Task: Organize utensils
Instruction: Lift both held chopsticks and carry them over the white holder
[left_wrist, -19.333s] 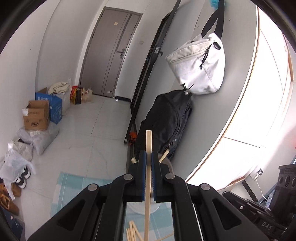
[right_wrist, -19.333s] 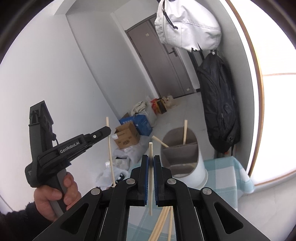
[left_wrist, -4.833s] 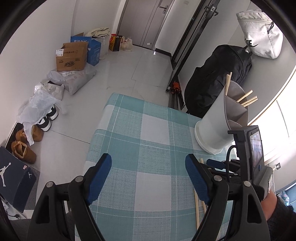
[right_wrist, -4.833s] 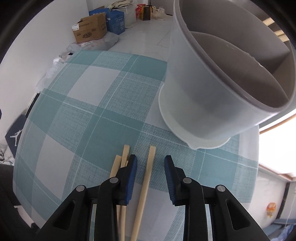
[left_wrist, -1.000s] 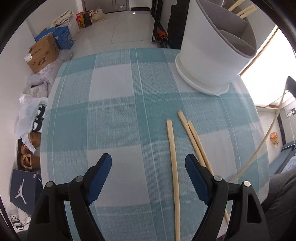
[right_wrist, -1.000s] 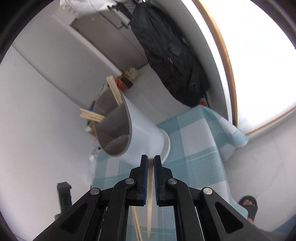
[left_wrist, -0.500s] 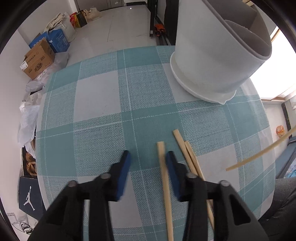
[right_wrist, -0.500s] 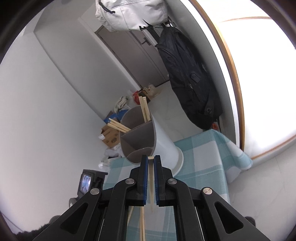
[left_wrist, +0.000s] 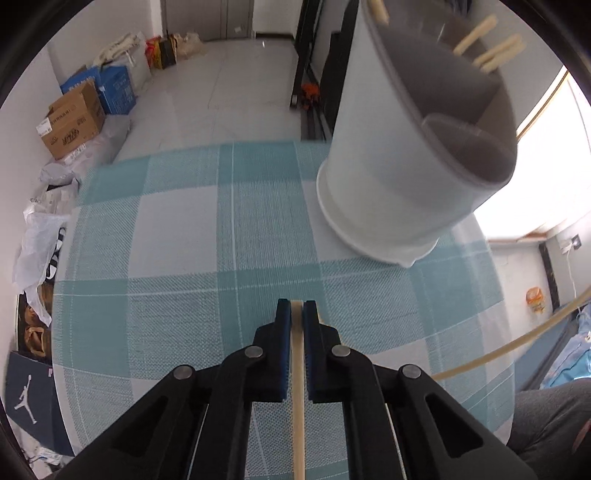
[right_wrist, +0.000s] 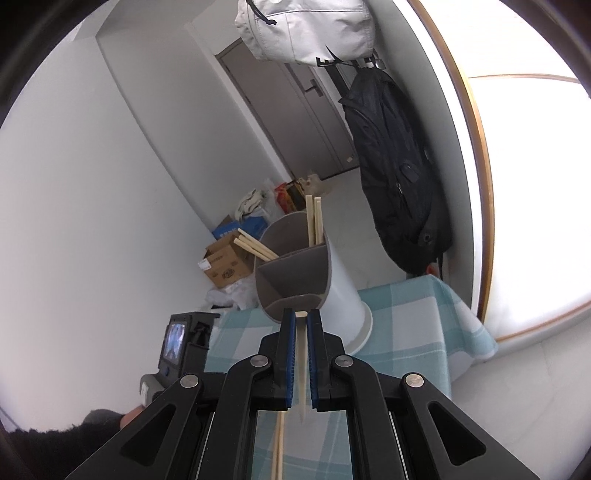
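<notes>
L gripper (left_wrist: 297, 306) pinches chopstick (left_wrist: 298, 387) btwn its pads on tablecloth (left_wrist: 177, 240); R gripper (right_wrist: 301, 317) clamps another chopstick (right_wrist: 302, 365)

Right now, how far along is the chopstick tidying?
Partly done. Several chopsticks already stand in the holder. In hand: the left gripper is shut on a stick at the checked cloth, and the right gripper holds another stick up near the holder. Left: both held sticks must go in, plus at least one loose stick lying on the cloth.
</notes>
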